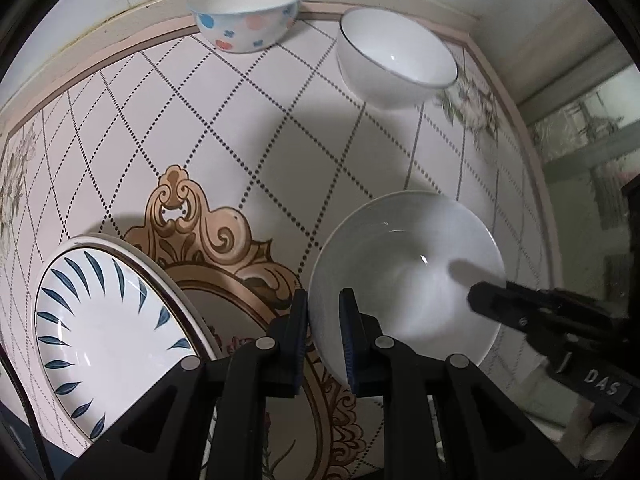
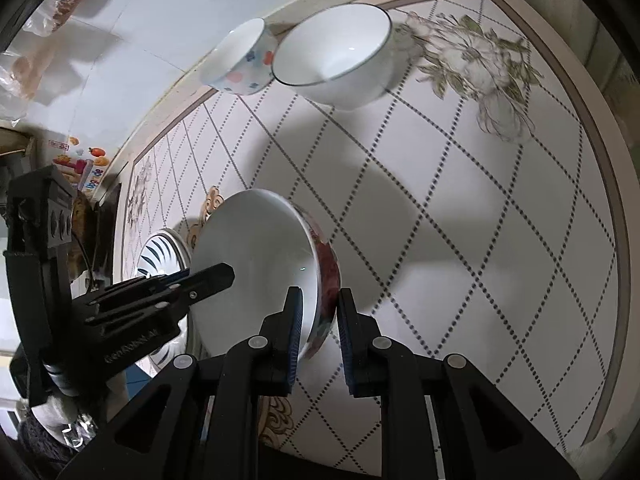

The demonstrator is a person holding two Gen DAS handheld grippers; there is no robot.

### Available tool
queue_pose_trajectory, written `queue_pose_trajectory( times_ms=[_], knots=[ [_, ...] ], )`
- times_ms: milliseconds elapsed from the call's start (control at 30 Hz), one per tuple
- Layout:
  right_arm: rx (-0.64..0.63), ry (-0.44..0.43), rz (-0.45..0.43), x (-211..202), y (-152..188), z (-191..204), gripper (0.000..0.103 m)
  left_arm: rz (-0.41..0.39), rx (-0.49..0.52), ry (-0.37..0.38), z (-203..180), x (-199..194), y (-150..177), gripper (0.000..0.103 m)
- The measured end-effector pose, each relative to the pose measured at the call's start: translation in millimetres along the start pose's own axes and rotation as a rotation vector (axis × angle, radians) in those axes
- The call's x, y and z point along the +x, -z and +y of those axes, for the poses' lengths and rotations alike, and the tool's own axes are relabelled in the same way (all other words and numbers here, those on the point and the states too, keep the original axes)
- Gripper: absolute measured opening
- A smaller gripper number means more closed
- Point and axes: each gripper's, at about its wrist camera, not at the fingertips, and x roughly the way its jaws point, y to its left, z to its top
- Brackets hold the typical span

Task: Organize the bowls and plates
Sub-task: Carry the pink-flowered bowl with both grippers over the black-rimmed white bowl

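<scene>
Left wrist view: a white bowl (image 1: 404,280) is held tilted above the bench (image 1: 248,128), its rim gripped on two sides. The left gripper (image 1: 323,312) is closed narrowly on the near left rim, one finger outside the wall and one inside. The right gripper (image 1: 486,298) is seen reaching in from the right, its tip lying over the opposite rim. A plate with blue leaf strokes (image 1: 108,328) is seen at the lower left, resting on another plate whose rim shows behind it. Toward the wall, a spotted bowl (image 1: 246,12) and a plain white bowl with a thin dark rim line (image 1: 394,56) are set upright on the bench, near each other but apart in this view.

In the right wrist view, the same bowl (image 2: 256,256) is shown tipped on edge, and a red pattern is visible on its outer wall. The right gripper (image 2: 318,312) is closed narrowly on the rim, with the wall caught between its fingers. The left gripper (image 2: 214,276) is seen coming in from the left, its fingers on the far rim. The blue-stroked plate (image 2: 166,248) is partly hidden behind the bowl. The spotted bowl (image 2: 244,60) and the plain bowl (image 2: 336,52) are seen by the wall; whether they touch cannot be told here. The bench (image 2: 460,200) is covered in a diamond-dotted pattern with a flower print.
</scene>
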Motion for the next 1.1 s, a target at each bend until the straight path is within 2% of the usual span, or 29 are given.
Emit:
queue_pose_trajectory(
  times_ms=[200, 500, 600, 700, 733, 800, 833, 900, 1033, 1100],
  knots=[
    [-0.017, 0.008, -0.001, 0, 8, -5, 0.019, 0.000, 0.019, -0.009, -5, 2, 0, 0.013],
    [0.011, -0.008, 0.037, 4, 6, -12, 0.019, 0.043, 0.014, -0.003, -4, 8, 1, 0.013],
    [0.033, -0.013, 0.075, 4, 4, -18, 0.020, 0.039, -0.004, 0.018, 0, -7, -1, 0.014],
    [0.073, -0.051, 0.072, -15, -1, -26, 0.020, -0.009, -0.036, 0.062, 6, -39, -11, 0.014],
    [0.083, -0.065, 0.061, -23, -6, -29, 0.020, -0.029, -0.045, 0.075, 7, -49, -17, 0.015],
    [0.102, -0.090, 0.016, -44, -23, -33, 0.025, -0.067, -0.056, 0.103, 8, -66, -39, 0.025],
    [0.106, -0.099, -0.002, -50, -32, -34, 0.035, -0.087, -0.062, 0.117, 7, -70, -52, 0.027],
    [0.114, -0.112, -0.054, -60, -53, -36, 0.049, -0.119, -0.075, 0.109, 7, -70, -82, 0.027],
    [0.117, -0.081, -0.148, -57, -110, -40, 0.050, -0.085, -0.123, 0.129, 9, -45, -137, 0.027],
    [0.138, -0.072, -0.159, -47, -131, -42, 0.050, -0.062, -0.139, 0.140, 8, -32, -153, 0.027]
  ],
)
